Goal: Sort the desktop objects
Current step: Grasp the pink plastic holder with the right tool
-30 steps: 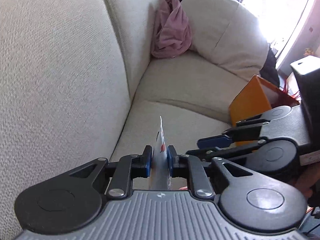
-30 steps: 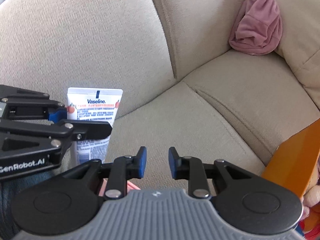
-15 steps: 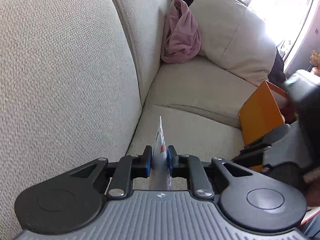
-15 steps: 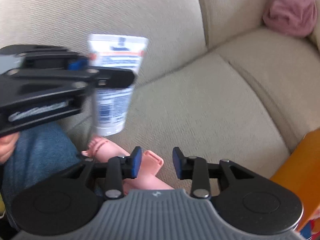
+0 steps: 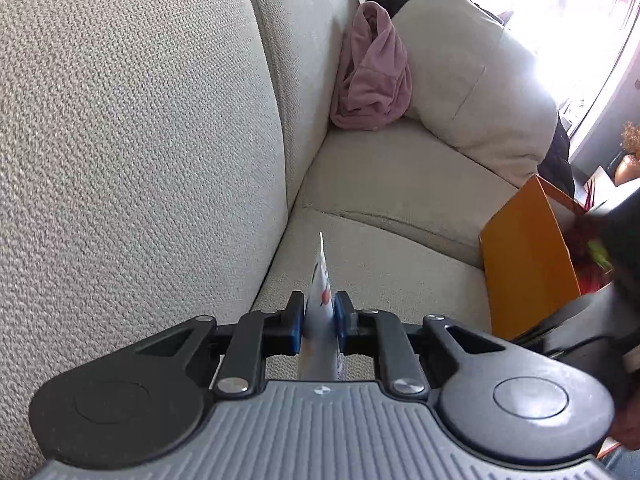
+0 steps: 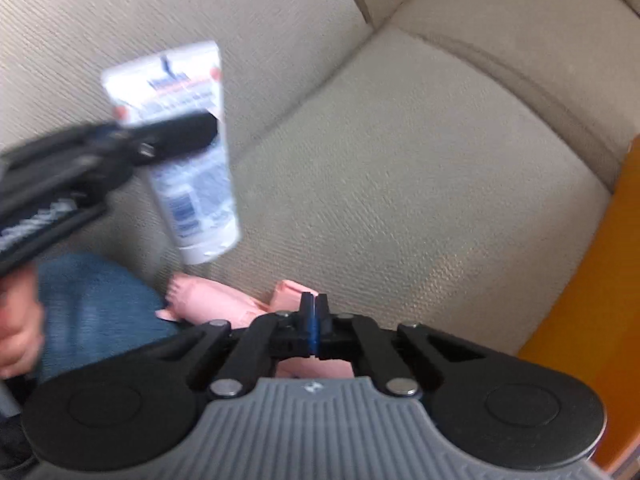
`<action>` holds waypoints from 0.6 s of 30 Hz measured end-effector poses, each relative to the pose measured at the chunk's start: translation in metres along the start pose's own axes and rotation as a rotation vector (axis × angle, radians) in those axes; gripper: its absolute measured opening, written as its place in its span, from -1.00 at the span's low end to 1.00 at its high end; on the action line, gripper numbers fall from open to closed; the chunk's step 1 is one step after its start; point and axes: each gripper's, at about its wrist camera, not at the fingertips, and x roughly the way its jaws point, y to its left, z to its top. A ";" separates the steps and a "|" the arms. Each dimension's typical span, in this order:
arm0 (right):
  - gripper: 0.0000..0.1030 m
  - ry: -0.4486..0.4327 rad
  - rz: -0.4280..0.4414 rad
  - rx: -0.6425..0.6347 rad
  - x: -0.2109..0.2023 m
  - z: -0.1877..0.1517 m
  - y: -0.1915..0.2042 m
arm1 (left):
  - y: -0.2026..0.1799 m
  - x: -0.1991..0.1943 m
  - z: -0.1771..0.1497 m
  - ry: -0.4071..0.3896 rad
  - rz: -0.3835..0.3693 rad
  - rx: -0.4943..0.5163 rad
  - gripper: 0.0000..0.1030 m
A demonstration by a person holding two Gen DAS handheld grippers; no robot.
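My left gripper point(image 5: 318, 314) is shut on a white Vaseline tube point(image 5: 320, 280), seen edge-on above the beige sofa seat point(image 5: 380, 256). In the right wrist view the same tube point(image 6: 188, 152) hangs cap-down from the left gripper point(image 6: 176, 136), held in the air at the left. My right gripper point(image 6: 315, 320) has its jaws pressed together just above a pink object point(image 6: 224, 300) that lies on the seat. I cannot tell whether anything is pinched between the pads.
An orange box point(image 5: 524, 260) stands at the sofa's right edge and also shows in the right wrist view point(image 6: 600, 320). A pink cloth point(image 5: 372, 76) and a beige cushion point(image 5: 472, 88) lie farther back. A leg in jeans point(image 6: 92, 304) is at the lower left.
My right gripper has tilted down toward the pink object and closed its jaws. The left gripper keeps hold of the tube, now higher in the right wrist view.
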 end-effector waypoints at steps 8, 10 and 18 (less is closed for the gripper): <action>-0.51 0.093 0.004 0.098 0.010 0.017 -0.007 | -0.001 -0.008 -0.011 -0.008 -0.010 0.003 -0.65; -0.19 0.120 0.041 0.195 0.022 0.015 -0.016 | -0.002 -0.004 -0.011 0.001 0.000 -0.002 -0.65; -0.39 0.126 -0.075 0.137 0.045 0.009 0.008 | 0.001 -0.011 -0.019 -0.006 0.012 -0.011 -0.65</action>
